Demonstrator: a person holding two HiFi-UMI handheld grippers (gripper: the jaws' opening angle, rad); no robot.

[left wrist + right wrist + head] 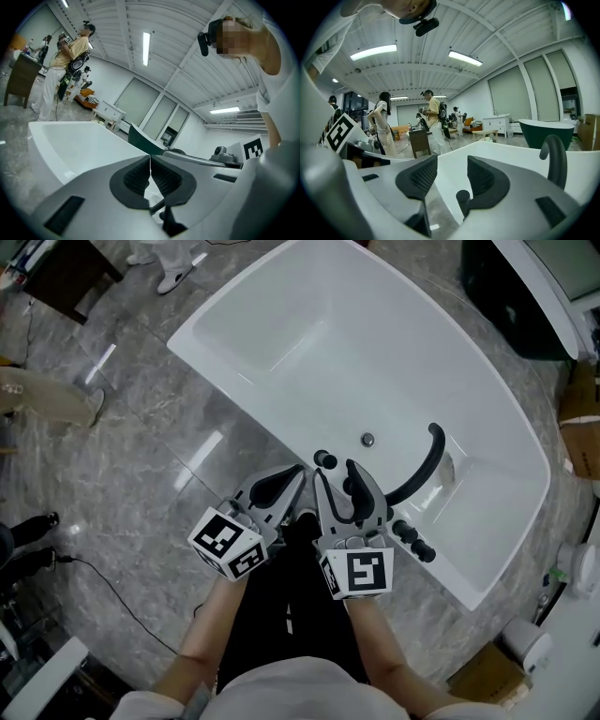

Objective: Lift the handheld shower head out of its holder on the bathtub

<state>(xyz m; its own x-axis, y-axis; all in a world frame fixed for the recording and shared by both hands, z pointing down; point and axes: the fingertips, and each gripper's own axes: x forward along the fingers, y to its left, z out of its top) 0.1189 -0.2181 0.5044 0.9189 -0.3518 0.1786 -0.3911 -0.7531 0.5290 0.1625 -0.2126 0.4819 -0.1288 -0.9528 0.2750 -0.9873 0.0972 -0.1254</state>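
Two grippers at the bathtub point(242, 388) rim: left gripper point(150, 161) pinched together, empty; right gripper point(452, 168) spread, empty. Black shower head point(463, 198), likely, upright in holder just ahead of right jaws. Straddle squarely, clamp firmly, lift straight up, clear of the spout point(555, 159).

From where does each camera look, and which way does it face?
Head view: on the person's head, facing steeply down on the white bathtub; both forearms, the left gripper and the right gripper show.
Left gripper view: on the left gripper, facing along its shut jaws across the bathtub; the person's torso shows at right.
Right gripper view: on the right gripper, facing along its open jaws over the tub rim; a sleeve shows top left.
Shared: head and right gripper views both show the black curved spout.
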